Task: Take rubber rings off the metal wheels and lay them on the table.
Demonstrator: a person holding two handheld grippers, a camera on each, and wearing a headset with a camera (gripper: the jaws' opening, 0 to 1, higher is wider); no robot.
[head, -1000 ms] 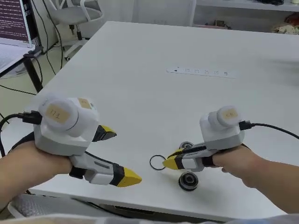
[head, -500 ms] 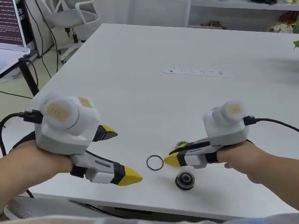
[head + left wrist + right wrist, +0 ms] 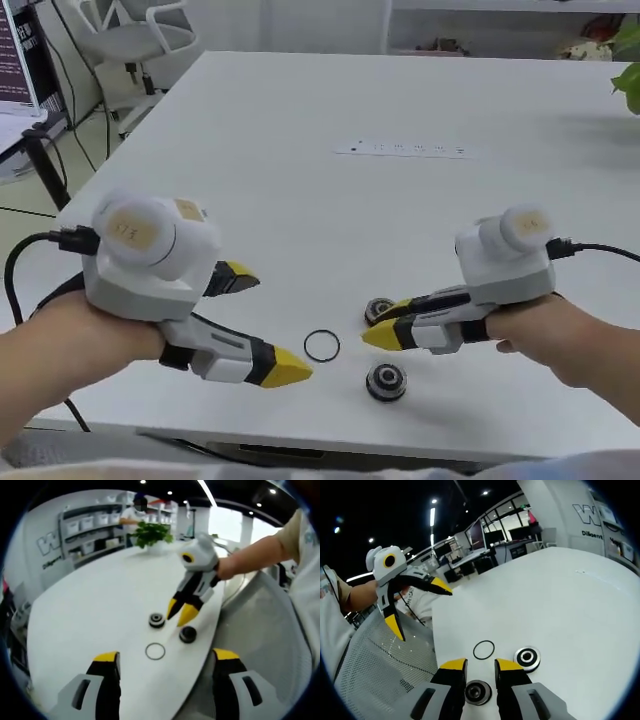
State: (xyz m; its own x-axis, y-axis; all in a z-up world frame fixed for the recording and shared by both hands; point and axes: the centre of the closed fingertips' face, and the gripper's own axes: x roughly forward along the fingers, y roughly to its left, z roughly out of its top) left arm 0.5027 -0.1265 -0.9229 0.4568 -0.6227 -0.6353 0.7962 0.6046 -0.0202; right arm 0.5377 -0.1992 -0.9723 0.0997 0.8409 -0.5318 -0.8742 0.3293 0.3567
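White counter (image 3: 300, 200). Above its near edge are the left gripper (image 3: 262, 322), jaws wide apart, and the right gripper (image 3: 385, 325), jaws narrowly apart, both empty. Near metal wheel (image 3: 386, 381) and far metal wheel (image 3: 379, 310) flank the right jaws. A rubber ring (image 3: 321, 346) lies flat between the grippers.

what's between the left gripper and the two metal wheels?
One loose rubber ring, lying flat on the table; clearest in the left gripper view.

Wall lettering (image 3: 593, 532): a large "W" with the word "Diligent" beneath it, on the white wall (image 3: 555, 510); other print is too small to read.
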